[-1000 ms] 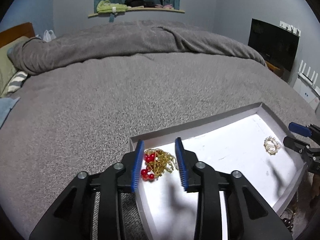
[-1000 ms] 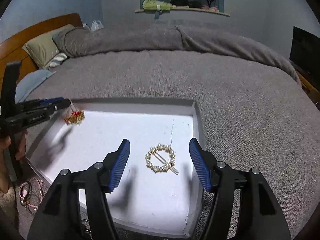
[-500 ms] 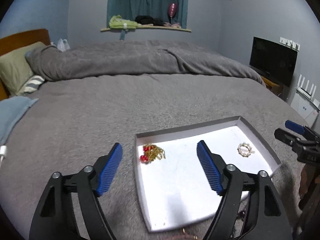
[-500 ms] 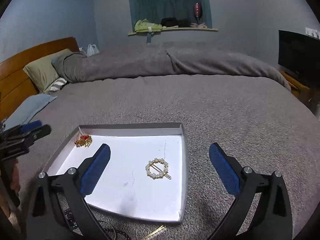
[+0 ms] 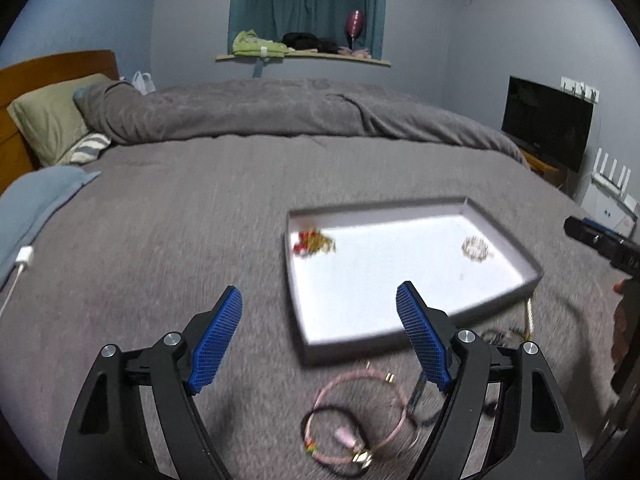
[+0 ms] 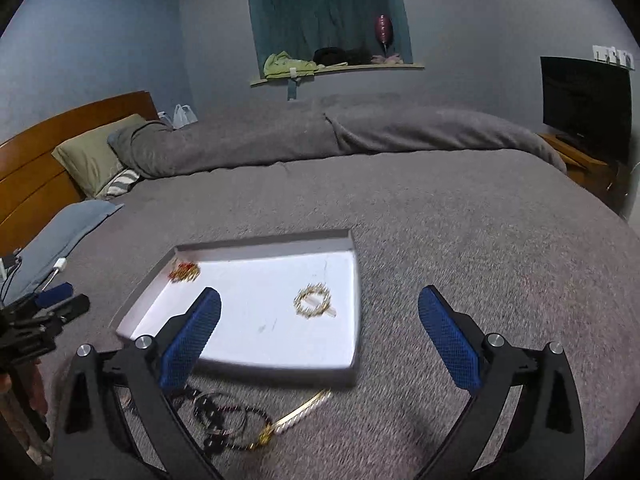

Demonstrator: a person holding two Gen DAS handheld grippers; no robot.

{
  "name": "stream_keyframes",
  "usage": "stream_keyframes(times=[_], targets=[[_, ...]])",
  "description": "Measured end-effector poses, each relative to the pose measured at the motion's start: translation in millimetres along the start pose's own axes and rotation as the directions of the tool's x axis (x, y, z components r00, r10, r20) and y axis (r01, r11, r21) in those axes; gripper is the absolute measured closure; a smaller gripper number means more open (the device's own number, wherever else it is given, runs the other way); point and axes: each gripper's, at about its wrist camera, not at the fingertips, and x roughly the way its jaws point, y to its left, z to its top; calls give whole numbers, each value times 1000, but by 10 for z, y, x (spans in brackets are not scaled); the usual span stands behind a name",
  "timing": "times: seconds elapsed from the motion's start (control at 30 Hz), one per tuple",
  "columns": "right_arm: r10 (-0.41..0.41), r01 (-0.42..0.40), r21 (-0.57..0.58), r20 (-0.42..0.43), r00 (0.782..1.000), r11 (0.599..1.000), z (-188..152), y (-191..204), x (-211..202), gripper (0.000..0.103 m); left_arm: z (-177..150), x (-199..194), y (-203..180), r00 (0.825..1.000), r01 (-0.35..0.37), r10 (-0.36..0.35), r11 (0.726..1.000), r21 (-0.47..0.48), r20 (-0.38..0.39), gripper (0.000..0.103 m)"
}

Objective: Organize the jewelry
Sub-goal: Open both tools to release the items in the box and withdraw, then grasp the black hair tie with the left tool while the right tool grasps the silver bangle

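Hovering spread and empty, left gripper [image 5: 318,338] and right gripper [image 6: 320,338] should each drop squarely over one bracelet [image 5: 356,420] at 6 o'clock, avoiding tangles, before reaching the white tray [image 5: 416,342] at 12 holding a pearl brooch [image 6: 314,301].

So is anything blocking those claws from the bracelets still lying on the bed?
Nothing visible. The pink bracelet lies on the bedspread just ahead of the open left claw; the dark beaded one lies below the open right claw, outside the tray.
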Motion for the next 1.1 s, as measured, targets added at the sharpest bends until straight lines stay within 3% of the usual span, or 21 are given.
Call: stream_keyframes(times=[0.13,0.3,0.6,0.9,1.0,1.07,1.1], targets=[[19,-19,-12,-46,999,1000,-254,63,3,6,-220,21,54,999,-9,10,1000,9,-41,23],[98,-100,-7,-134,986,995,-526,178,89,6,-472,13,122,994,20,-20,1000,-3,-104,23],[150,-162,-50,-190,970,985,-729,412,165,7,-769,-22,163,984,63,-65,998,-16,-166,23],[169,-195,-99,-221,961,976,-786,553,199,29,-698,-88,234,987,93,-102,993,-78,-124,23],[167,-197,-111,-234,958,974,-801,591,226,36,-689,-73,161,987,94,-99,995,-42,-126,33],[165,-195,-107,-237,957,975,-799,593,234,48,-676,-44,163,987,86,-91,995,-40,-129,51],[166,-196,-106,-239,957,975,-796,591,232,49,-668,-31,187,987,88,-93,995,-50,-130,53]])
